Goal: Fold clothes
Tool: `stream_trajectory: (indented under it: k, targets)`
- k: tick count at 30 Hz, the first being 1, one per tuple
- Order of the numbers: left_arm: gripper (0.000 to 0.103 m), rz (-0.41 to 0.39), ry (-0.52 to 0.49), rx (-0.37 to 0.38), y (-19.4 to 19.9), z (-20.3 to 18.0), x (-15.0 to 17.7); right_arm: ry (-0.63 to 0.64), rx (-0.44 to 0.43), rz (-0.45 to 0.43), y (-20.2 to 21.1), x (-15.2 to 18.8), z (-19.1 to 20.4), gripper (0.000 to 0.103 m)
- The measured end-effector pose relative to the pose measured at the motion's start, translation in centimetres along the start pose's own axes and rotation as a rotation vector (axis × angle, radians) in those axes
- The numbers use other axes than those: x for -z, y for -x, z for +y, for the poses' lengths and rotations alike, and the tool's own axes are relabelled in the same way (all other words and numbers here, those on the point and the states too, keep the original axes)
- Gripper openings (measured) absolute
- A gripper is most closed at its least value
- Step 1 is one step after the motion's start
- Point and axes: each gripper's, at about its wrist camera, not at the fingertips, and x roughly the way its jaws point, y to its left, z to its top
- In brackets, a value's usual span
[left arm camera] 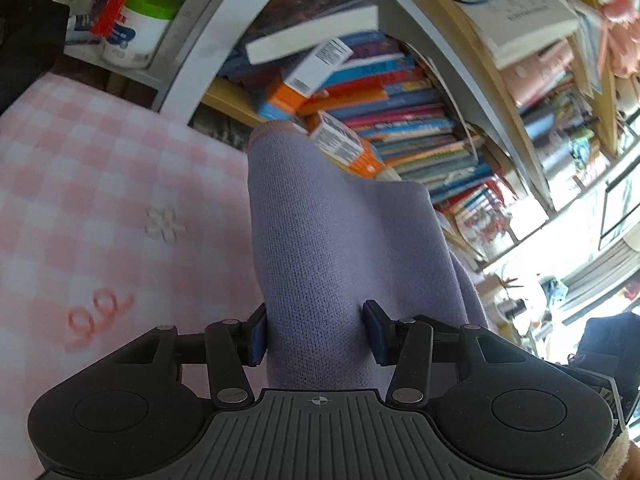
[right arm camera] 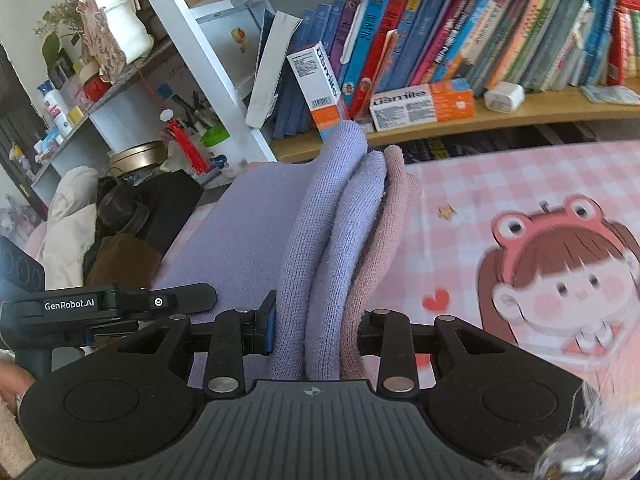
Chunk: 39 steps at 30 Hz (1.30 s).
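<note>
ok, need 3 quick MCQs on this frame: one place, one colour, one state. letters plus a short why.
1. Where do the two orange-and-white boxes sit?
A. bookshelf
B. bed
C. floor

2. What colour is the knit garment held in the left gripper?
A. green
B. lavender
C. black

3. What state is the right gripper in?
A. open and empty
B. shut on folded knit layers
C. out of view

Answers:
1 A: the boxes rest on the bookshelf by the books.
2 B: the knit garment between the left gripper is lavender.
3 B: the right gripper pinches lavender and pink layers.
</note>
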Motion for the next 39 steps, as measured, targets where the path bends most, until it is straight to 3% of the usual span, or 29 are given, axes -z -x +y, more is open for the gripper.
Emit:
stream_trajectory:
  k: [9, 21, 24, 31, 35, 39]
  targets:
    - [0.046, -0.038, 0.017, -0.074, -3.2, 3.4, -4.3, 0.074, -0.016, -0.003, -7.5, -3.3, -0.1, 0.030]
    - [0.046, -0.027, 0.023, -0.103, -7.0, 4.8, -4.8, 0.136, -0.023, -0.006, -11.9, -4.0, -3.0, 0.031]
    - [0.048, -0.031, 0.037, -0.107, -7.3, 5.4, -4.4, 0.098, -0.030, -0.011, -12.3, -3.5, -4.0, 0.037]
    - [0.054, -0.022, 0.019, -0.156, -6.8, 4.7, -4.5, 0.048, 0.028, -0.020, -11.5, -3.4, -4.7, 0.070]
    - [0.055, -0.037, -0.056, -0.231, -5.7, 2.8, -4.4, 0.040, 0.094, -0.044, -10.0, -3.5, -4.4, 0.079]
    - [0.056, -0.080, -0.107, -0.282, -3.9, 1.1, -3.5, 0.041, 0.162, -0.097, -7.6, -3.1, -3.8, 0.081]
